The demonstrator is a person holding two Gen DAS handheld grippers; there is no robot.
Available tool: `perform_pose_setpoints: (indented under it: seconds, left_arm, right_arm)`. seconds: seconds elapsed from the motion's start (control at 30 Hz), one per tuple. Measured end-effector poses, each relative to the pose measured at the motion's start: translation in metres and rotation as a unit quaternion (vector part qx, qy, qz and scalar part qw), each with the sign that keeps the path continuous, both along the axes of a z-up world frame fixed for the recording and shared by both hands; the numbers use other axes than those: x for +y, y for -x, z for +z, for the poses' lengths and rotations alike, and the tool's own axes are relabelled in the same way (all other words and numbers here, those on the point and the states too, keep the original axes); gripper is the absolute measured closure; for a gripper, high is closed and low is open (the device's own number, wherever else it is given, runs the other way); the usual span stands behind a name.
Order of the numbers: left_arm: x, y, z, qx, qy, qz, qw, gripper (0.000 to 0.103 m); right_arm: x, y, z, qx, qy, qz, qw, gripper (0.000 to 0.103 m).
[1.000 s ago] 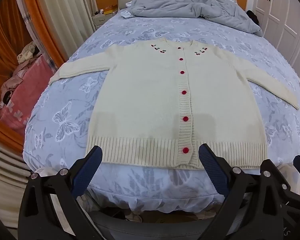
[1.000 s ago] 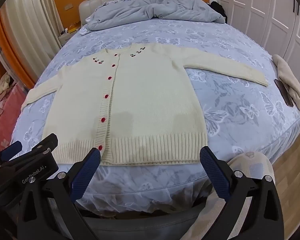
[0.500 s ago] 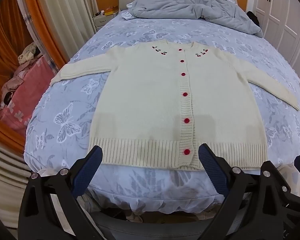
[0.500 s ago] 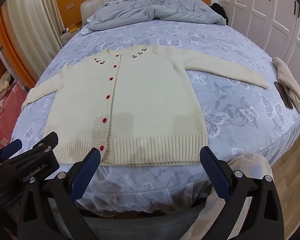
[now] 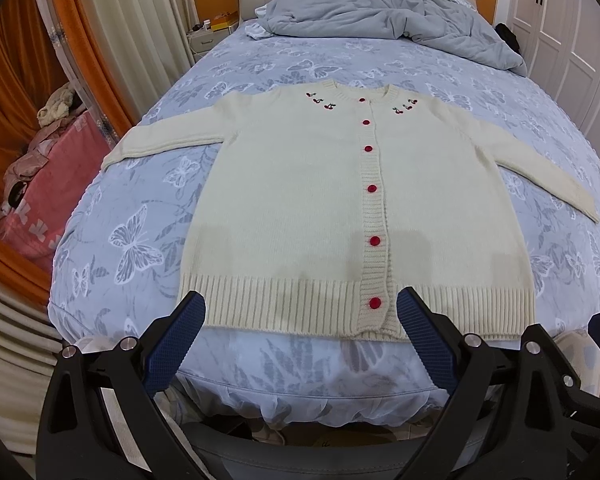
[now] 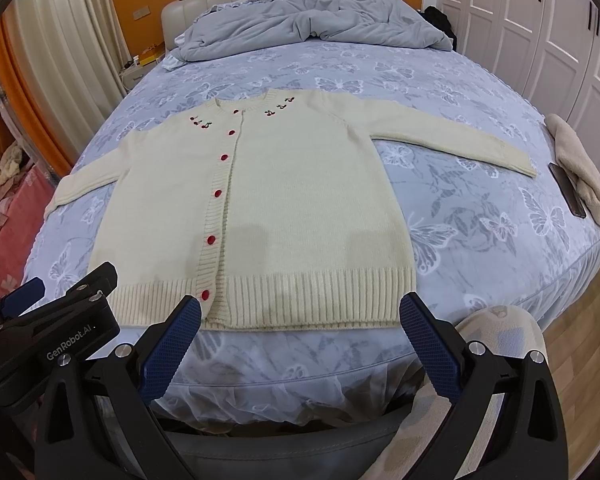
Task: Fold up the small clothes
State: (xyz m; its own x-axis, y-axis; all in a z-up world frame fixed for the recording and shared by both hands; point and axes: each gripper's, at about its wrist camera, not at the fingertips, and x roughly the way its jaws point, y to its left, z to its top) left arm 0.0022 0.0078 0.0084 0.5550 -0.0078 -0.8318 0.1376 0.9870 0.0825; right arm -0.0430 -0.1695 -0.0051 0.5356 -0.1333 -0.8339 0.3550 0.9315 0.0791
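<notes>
A cream knit cardigan [image 5: 300, 200] with red buttons and cherry embroidery lies flat, face up, sleeves spread, on the bed; it also shows in the right wrist view [image 6: 292, 200]. Its ribbed hem is nearest me. My left gripper [image 5: 302, 316] is open and empty, hovering just short of the hem near the bottom button. My right gripper [image 6: 300, 316] is open and empty, short of the hem on the right half. The left gripper's body [image 6: 52, 336] shows at the lower left of the right wrist view.
The bed [image 5: 140, 240] has a blue butterfly sheet and a crumpled grey duvet [image 5: 380, 12] at the head. A beige cloth [image 6: 580, 176] and a dark phone [image 6: 568, 192] lie at the bed's right edge. Curtains and pink bedding [image 5: 40, 192] stand left; white wardrobes [image 6: 540, 20] right.
Both views have shifted slightly: the cardigan sits a little lower and nearer in frame. Both grippers stay open and the cardigan has not moved on the bed.
</notes>
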Motion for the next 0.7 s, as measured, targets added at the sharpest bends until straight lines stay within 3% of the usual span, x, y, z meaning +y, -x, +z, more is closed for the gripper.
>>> perform_pose_setpoints:
  seconds: [0.7]
  left_arm:
    - [0.0030, -0.0003, 0.0014, 0.000, 0.002, 0.000, 1.0000, 0.012]
  right_arm:
    - [0.0005, 0.0012, -0.0002, 0.001, 0.000, 0.000, 1.000, 0.006]
